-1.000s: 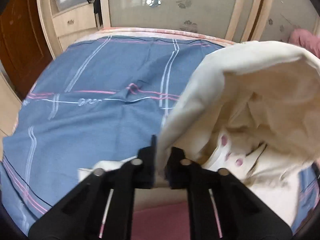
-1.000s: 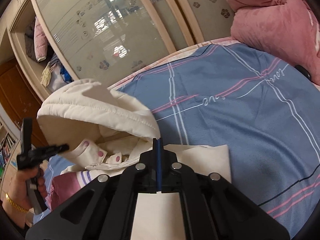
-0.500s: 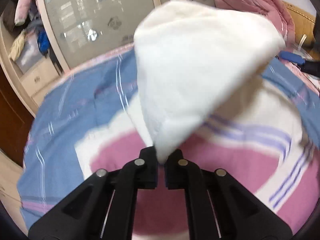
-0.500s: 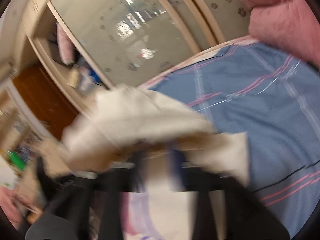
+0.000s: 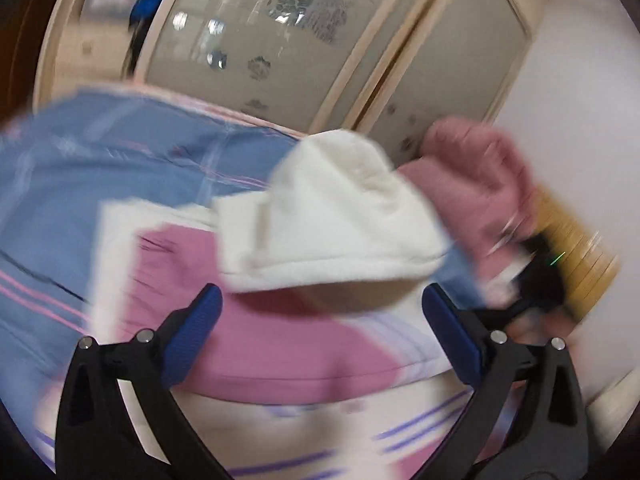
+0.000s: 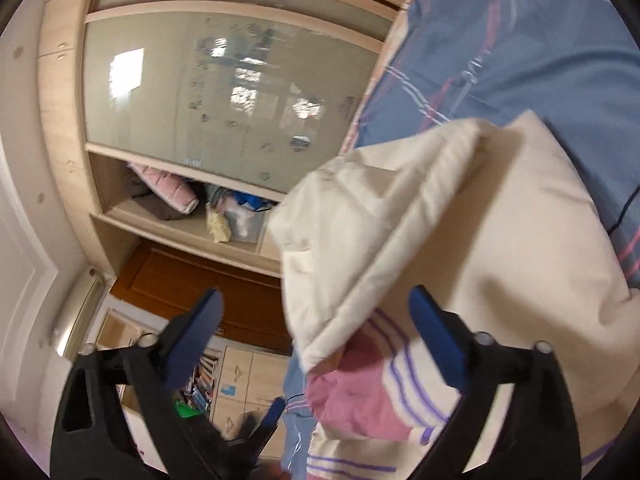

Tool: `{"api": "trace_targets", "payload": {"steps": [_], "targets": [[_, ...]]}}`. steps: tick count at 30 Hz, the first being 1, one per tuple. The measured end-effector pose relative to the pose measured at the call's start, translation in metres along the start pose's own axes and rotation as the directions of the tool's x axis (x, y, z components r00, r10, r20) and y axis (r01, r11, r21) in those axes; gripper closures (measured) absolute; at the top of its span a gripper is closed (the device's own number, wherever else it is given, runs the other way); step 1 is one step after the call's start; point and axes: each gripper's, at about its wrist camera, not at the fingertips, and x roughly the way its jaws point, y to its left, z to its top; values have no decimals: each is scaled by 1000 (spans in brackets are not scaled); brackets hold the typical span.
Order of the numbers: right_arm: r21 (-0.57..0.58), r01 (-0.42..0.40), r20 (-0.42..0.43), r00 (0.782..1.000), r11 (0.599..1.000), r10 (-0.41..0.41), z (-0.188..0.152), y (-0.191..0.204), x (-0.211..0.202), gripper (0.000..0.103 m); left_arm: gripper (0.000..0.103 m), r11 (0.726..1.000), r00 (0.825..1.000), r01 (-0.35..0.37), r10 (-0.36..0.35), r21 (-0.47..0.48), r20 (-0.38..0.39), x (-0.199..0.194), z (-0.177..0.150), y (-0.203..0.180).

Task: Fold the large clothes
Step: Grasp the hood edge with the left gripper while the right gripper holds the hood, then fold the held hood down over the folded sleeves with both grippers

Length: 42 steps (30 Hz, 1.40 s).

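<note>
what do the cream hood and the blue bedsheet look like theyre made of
Cream hood: looks like soft, matte padded fabric, possibly quilted; a stitched seam runs along its puffy edge. In the left wrist view it reads fleecy, but that is blurred.
Blue bedsheet: thin, flat woven cloth, probably cotton, matte, with printed pink and white lines.

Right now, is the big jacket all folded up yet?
Not yet. Its cream hood already lies flopped over the pink and striped body. Both tools, left and right, have just been opening and hold nothing. The jacket still lies spread on the blue bedsheet, so more folds remain.
</note>
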Motion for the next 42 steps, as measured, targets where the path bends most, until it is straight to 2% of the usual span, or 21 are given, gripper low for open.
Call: {"api": "trace_targets", "payload": {"steps": [3,5,9,10,11,12,13,14,16,18,21,25,26,29,31,33,35,36,38,39,42], "targets": [[78,-7,-10,1000,997,8,7,-17,21,34,2,986,999,44,-47,-159,-13,33,1,-11],[157,-27,0,1000,987,27,15,-29,35,44,2,965,999,36,-32,-261,19,57,2,-7],[228,-79,66,996,971,65,25,-37,43,66,3,883,997,74,-58,-463,49,91,6,15],[225,-88,89,994,970,70,27,-35,42,70,22,860,996,90,-71,-502,58,99,7,24],[212,-91,101,992,973,70,28,-31,40,79,59,846,996,85,-65,-527,56,102,8,30],[186,-91,106,992,978,72,29,-23,39,85,73,830,997,75,-61,-552,44,104,10,35],[143,-100,104,991,985,86,27,-12,38,88,77,811,997,76,-62,-579,44,104,13,44],[109,-110,95,990,988,100,24,-1,38,91,81,807,996,87,-65,-584,58,100,16,49],[76,-124,88,989,989,117,16,14,39,93,83,841,994,101,-67,-532,82,86,28,48],[57,-158,73,985,986,154,4,33,39,94,85,859,994,105,-70,-501,88,70,34,45],[33,-205,45,978,978,203,-19,62,36,94,85,830,987,159,-128,-535,96,43,31,50],[-39,-209,-7,978,977,209,-57,89,26,94,86,852,986,167,-130,-496,109,23,20,54],[-55,-200,-20,980,978,199,-71,91,22,99,86,856,986,162,-123,-492,111,18,17,59],[-96,-147,-18,989,985,145,-102,77,1,99,88,818,979,204,-156,-537,134,5,13,80],[-81,-123,-5,992,989,123,-110,59,-8,99,94,828,976,214,-155,-519,156,-7,15,88],[-47,-82,11,996,995,83,-115,26,-22,99,94,857,976,207,-146,-473,163,-25,16,89],[4,-64,19,998,998,63,-117,-3,-28,99,92,875,979,197,-153,-442,134,-34,11,89],[29,-87,6,996,996,87,-118,-15,-28,99,82,890,984,179,-151,-419,99,-34,6,84],[84,-149,-3,989,985,150,-119,-32,-27,99,2,911,993,121,-113,-395,45,-32,-8,73],[96,-179,-8,984,979,180,-119,-33,-25,99,2,913,995,98,-90,-395,38,-32,-18,68],[97,-247,-26,968,964,250,-119,-25,-20,99,2,891,983,176,-178,-418,35,-23,-41,47]]}}
